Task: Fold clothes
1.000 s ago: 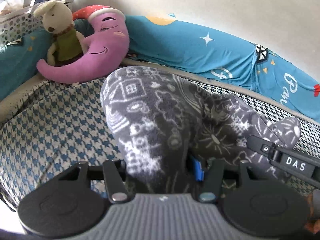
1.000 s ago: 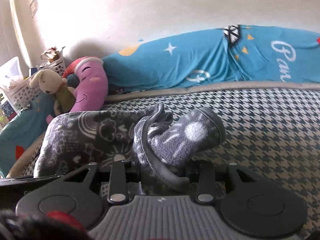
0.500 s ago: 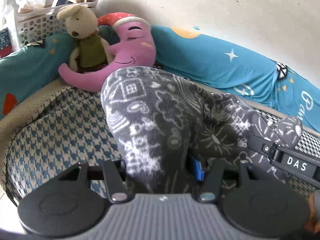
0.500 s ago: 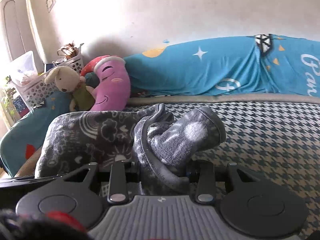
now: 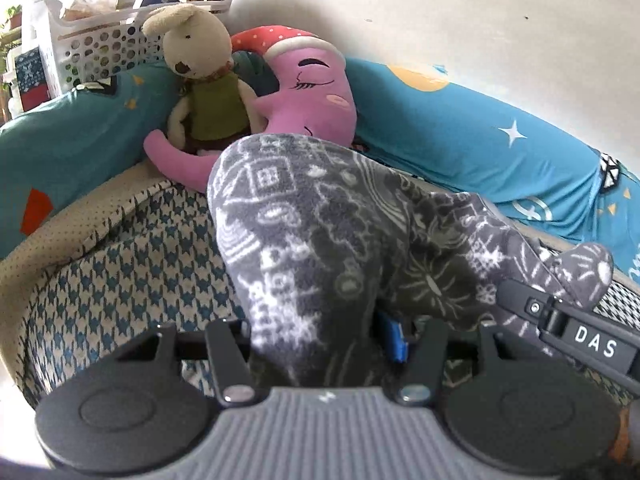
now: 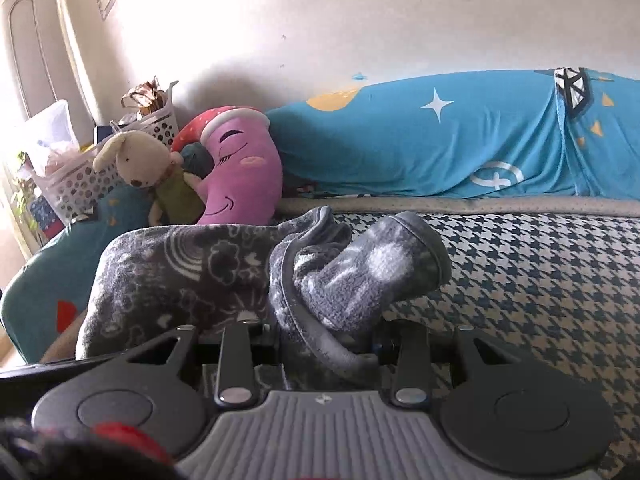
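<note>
Both grippers clamp the grey fleece garment (image 5: 320, 248): left gripper (image 5: 320, 344) on a printed fold, right gripper (image 6: 326, 344) on a bunched, rolled edge. Only the right view shows the cuffed sleeve (image 6: 400, 256) sticking out above the checked mattress (image 6: 540, 272); the left view shows the rabbit toy (image 5: 204, 80) close.

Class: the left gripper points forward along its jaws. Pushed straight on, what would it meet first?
The left gripper already clamps the grey fleece garment. Beyond that, probably the purple moon plush; depth is unclear.
</note>
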`<state>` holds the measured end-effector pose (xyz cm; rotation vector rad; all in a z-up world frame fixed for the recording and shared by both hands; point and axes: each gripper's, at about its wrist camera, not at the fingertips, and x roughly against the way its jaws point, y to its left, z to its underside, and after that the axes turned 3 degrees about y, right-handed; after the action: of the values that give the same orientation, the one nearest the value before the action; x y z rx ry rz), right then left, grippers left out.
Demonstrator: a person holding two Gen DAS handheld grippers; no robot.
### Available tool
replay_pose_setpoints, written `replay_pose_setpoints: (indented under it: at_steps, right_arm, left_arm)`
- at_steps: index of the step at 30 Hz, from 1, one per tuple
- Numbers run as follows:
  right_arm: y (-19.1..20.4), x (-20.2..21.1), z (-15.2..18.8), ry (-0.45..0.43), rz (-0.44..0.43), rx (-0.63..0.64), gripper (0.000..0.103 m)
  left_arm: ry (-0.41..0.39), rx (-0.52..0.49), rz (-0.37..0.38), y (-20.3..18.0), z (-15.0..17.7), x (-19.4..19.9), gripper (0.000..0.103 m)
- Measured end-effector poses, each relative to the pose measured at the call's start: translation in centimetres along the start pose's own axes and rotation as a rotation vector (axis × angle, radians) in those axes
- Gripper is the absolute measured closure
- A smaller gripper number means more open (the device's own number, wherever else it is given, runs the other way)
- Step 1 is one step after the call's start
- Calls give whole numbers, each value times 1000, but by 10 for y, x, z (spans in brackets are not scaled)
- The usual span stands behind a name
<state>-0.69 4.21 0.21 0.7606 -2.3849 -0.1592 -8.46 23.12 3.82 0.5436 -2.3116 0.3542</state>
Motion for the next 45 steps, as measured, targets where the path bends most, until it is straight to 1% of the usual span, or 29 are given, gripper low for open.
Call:
replay_pose_setpoints:
  at_steps: [5, 12, 27, 38, 45]
  right_arm:
    - [-2, -9, 1, 1, -30, -19, 65]
    - [3, -20, 2, 14, -43, -9, 65]
    - [7, -37, 3, 23, -72, 6, 65]
    - [3, -49, 5, 58, -61, 2, 65]
    - [2, -49, 5, 55, -76, -10, 65]
  left_arm:
    - [-3, 4, -26, 2, -3, -6, 51]
    - [5, 24, -44, 10, -4, -12, 51]
    - [-1, 28, -92, 15, -4, -16, 51]
    - [38, 52, -105, 14, -3, -25, 51]
    - [31, 59, -106, 14, -5, -22, 51]
